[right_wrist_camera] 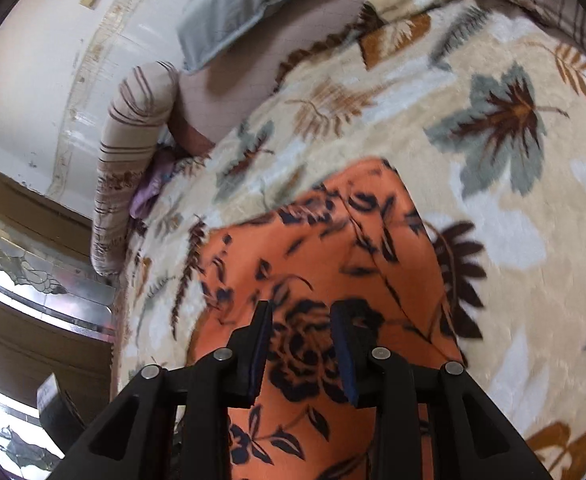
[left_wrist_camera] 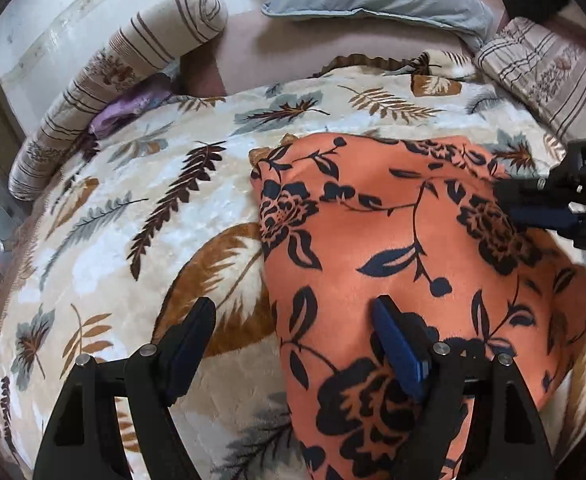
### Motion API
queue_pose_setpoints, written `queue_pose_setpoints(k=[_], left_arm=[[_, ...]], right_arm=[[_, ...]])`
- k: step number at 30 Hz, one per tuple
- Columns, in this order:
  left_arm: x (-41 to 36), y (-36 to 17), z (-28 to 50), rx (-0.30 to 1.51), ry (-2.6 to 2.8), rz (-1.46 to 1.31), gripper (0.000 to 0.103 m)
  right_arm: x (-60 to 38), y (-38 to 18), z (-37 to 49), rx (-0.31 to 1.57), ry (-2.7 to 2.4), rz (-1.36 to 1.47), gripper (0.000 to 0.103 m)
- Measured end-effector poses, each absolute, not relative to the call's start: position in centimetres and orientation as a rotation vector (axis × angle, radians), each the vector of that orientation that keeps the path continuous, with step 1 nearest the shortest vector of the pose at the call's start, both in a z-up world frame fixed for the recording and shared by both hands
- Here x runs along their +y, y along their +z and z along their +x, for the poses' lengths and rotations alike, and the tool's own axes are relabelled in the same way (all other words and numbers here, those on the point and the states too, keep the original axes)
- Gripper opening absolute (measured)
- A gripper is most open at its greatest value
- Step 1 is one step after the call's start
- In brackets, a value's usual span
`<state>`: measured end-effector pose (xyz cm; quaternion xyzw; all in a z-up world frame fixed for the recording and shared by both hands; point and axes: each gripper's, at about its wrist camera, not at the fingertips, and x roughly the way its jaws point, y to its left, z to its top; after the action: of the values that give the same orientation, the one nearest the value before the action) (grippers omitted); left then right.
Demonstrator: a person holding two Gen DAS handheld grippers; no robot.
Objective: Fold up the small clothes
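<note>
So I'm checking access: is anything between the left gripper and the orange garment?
Nothing visible. The left gripper stands open straddling the left edge of the orange floral garment, which lies on the leaf-print blanket.

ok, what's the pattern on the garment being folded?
Orange garment with dark navy roses, leaves and stems. Clearest in the left wrist view.

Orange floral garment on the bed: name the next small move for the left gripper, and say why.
Probably close the left gripper on the orange floral garment at its left edge. Its jaws stand wide open, one finger over the leaf-print blanket, the other over the cloth, nothing pinched. The right gripper hovers partly open over the same garment, so neither holds an edge to fold.
</note>
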<state>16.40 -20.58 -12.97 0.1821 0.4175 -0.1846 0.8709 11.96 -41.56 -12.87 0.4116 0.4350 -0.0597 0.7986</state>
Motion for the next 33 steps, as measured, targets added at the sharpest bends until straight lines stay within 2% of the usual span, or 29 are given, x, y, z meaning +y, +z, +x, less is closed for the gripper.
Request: queue_pose_setpoints(k=[3,18,19,20,22,33], left_arm=[[-20.5,-12.6,16.4,0.881,-0.384,0.379,0.081],[-20.4,-12.2,16.1,0.878,-0.386,0.375,0.081],[-20.4,-12.1,16.1,0.878,-0.389,0.374,0.081],[-20.5,-12.1,16.1,0.877,-0.389,0.374,0.081],[-20.6,-12.1,16.2,0.874,-0.390,0.375,0.081],[-21.1,-12.0,16.6,0.874,-0.405,0.359,0.081]], right_arm=[[-41.4,-14.0,11.5,0.956,-0.118,0.913,0.033],[-44.6,-11.3,9.0,0.862,-0.115,0.897,0.034],[-45.0,-11.3,8.8,0.858,-0.123,0.905,0.038],[-45.5,-11.4,8.5,0.851,-0.134,0.918,0.052],[-46.1,-11.4,8.0,0.822,-0.151,0.936,0.069],[-47.3,-13.0,8.2,0.861,-0.140,0.971,0.069]])
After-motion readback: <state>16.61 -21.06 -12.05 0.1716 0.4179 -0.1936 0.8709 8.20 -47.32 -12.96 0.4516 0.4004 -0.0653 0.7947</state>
